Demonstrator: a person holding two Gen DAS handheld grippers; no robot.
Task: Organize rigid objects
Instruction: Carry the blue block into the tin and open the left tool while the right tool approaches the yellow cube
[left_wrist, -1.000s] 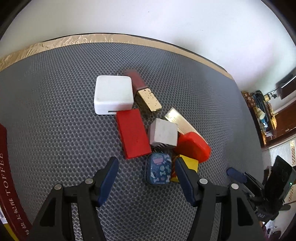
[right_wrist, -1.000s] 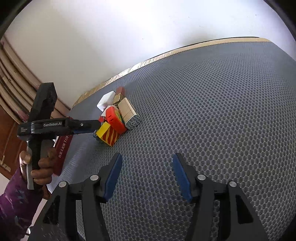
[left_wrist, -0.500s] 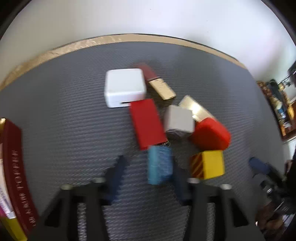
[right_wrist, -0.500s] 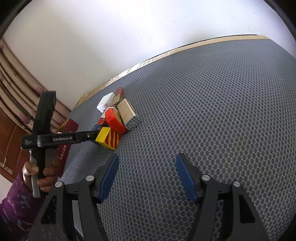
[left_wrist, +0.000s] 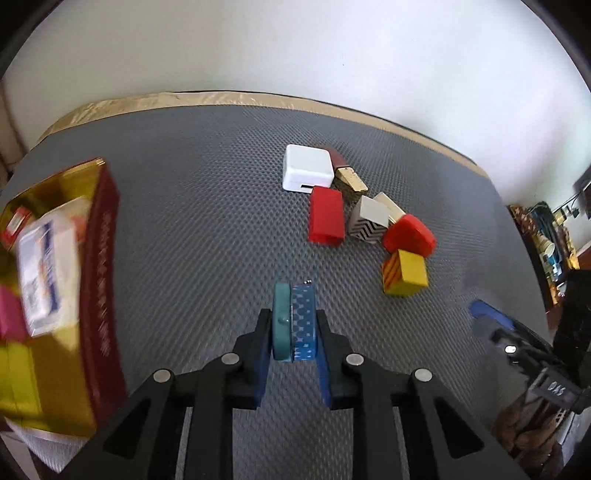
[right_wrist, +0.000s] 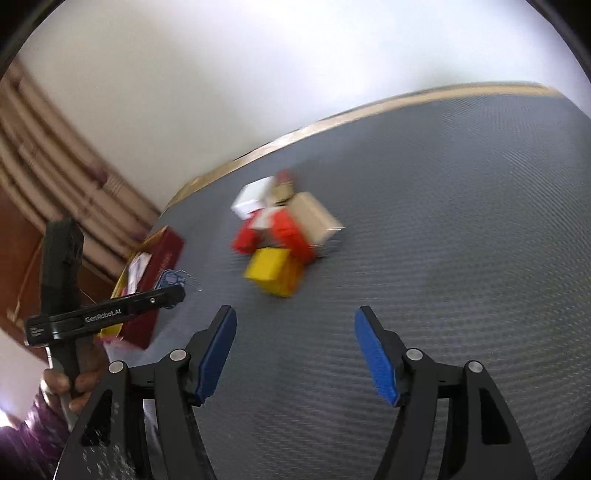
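My left gripper (left_wrist: 293, 325) is shut on a small blue tin (left_wrist: 294, 320), held edge-on above the grey mat; the tin also shows in the right wrist view (right_wrist: 169, 279). A dark red box (left_wrist: 70, 280) lined in gold holds several items at the left, and shows in the right wrist view (right_wrist: 155, 266). A cluster lies ahead: white box (left_wrist: 307, 167), red block (left_wrist: 325, 216), zigzag box (left_wrist: 367, 221), red rounded box (left_wrist: 408, 236), yellow striped block (left_wrist: 404, 273). My right gripper (right_wrist: 295, 350) is open and empty, short of the yellow block (right_wrist: 273, 271).
The grey mat (left_wrist: 207, 221) ends in a gold strip (left_wrist: 221, 99) at the white wall. A gold-topped box (left_wrist: 349, 179) and a dark red piece (left_wrist: 337, 157) lie behind the cluster. Furniture and clutter (left_wrist: 546, 243) stand at the right. A wooden panel (right_wrist: 22, 236) is at the left.
My left gripper closed on the blue tin, lifted it from the cluster and swung left toward the dark red box. My right gripper moved closer to the cluster, still open.
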